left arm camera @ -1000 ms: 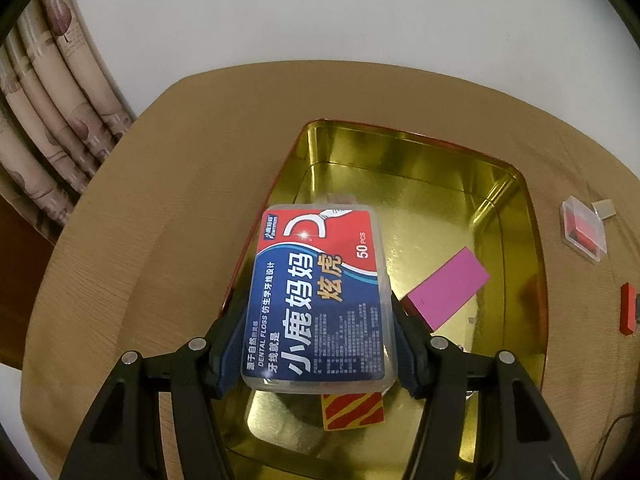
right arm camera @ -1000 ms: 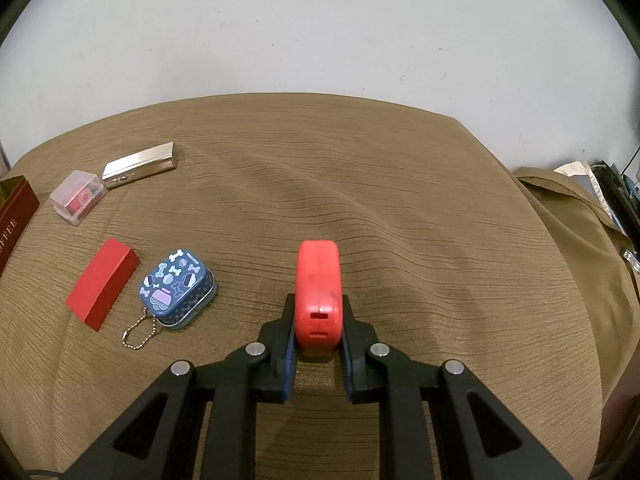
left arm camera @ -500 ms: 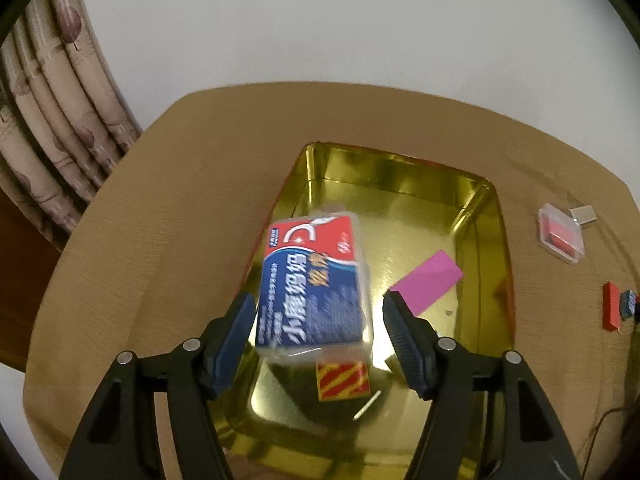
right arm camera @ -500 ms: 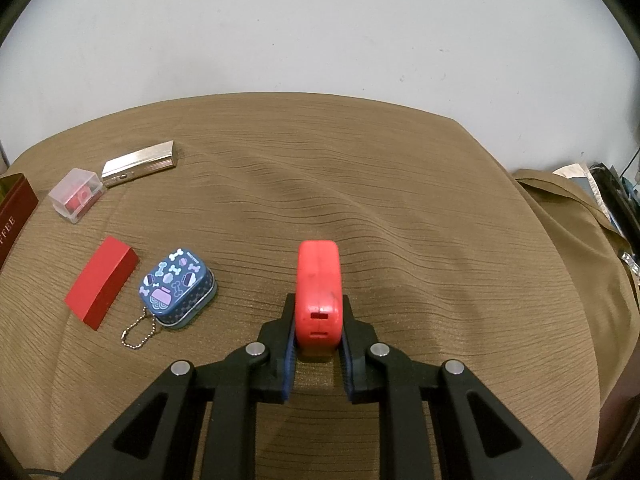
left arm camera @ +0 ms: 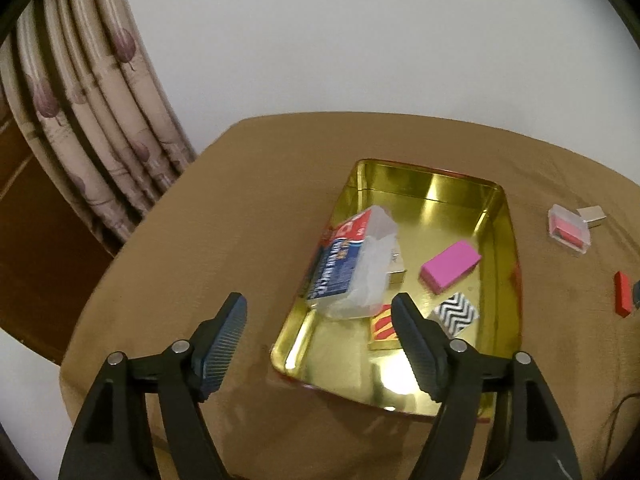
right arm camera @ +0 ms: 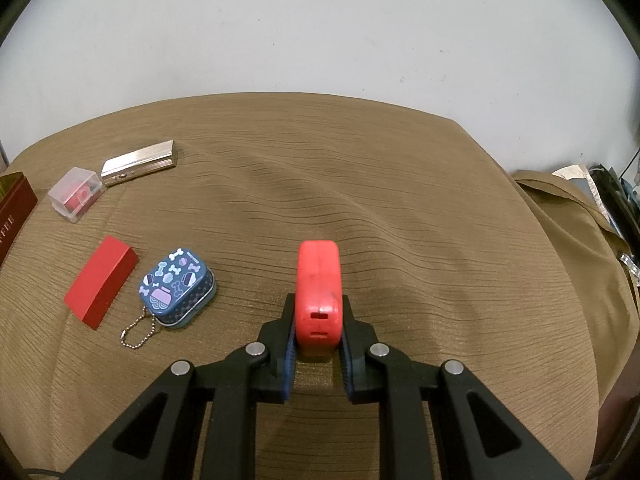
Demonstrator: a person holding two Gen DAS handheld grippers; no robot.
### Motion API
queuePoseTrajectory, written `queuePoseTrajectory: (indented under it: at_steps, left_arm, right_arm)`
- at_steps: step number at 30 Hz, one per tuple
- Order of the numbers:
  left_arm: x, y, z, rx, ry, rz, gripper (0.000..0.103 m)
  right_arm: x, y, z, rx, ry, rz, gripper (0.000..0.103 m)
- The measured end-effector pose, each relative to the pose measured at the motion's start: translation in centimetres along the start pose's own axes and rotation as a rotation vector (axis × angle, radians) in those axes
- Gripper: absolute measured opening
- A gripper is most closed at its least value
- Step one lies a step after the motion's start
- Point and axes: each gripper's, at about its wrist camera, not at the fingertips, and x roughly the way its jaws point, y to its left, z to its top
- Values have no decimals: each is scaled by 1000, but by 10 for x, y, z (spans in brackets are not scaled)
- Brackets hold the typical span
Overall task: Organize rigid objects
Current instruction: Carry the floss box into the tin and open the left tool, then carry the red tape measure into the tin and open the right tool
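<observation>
**Desk:** Release or pickup, which step is in hand?

**Operator:** Release. I am holding the left gripper spread wide with nothing between its pads; its jaws have just been opening. The floss box is lying tilted ahead of it, leaning on the near-left wall inside the gold tin, blurred as if not yet settled.

**Desk:** How is it looking?

**Operator:** Clear plastic, red-and-blue label turned sideways. A pink block and two patterned tiles are lying right of it.

**Desk:** And the other side?

**Operator:** I am keeping the right gripper clamped on a red case, standing on edge on the brown cloth.

**Desk:** Next?

**Operator:** I am judging that the red case calls for a carry leftward into the tin.
</observation>
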Motion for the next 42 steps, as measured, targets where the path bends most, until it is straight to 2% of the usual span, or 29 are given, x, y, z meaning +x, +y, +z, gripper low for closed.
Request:
queuePoseTrajectory:
  at_steps: [6, 11, 15, 19, 26, 42]
  left_arm:
    - [3, 1, -2, 20, -3, 1, 77]
    - [3, 3, -2, 18, 0, -18, 79]
    - [4, 3, -2, 15, 8, -19, 80]
    - [6, 6, -2, -2, 19, -26, 80]
    - [9, 13, -2, -36, 35, -27, 80]
    - [17, 38, 1, -140, 75, -25, 80]
  right_arm:
    - [-3, 3, 5, 29, 26, -27, 17]
    - [-16, 3, 10, 85, 13, -4, 17]
    - [-32, 8, 18, 93, -18, 26, 17]
    - [-53, 19, 27, 92, -56, 96, 17]
    - [-83, 73, 36, 15, -85, 251, 17]
    - [-121, 218, 42, -235, -103, 481, 17]
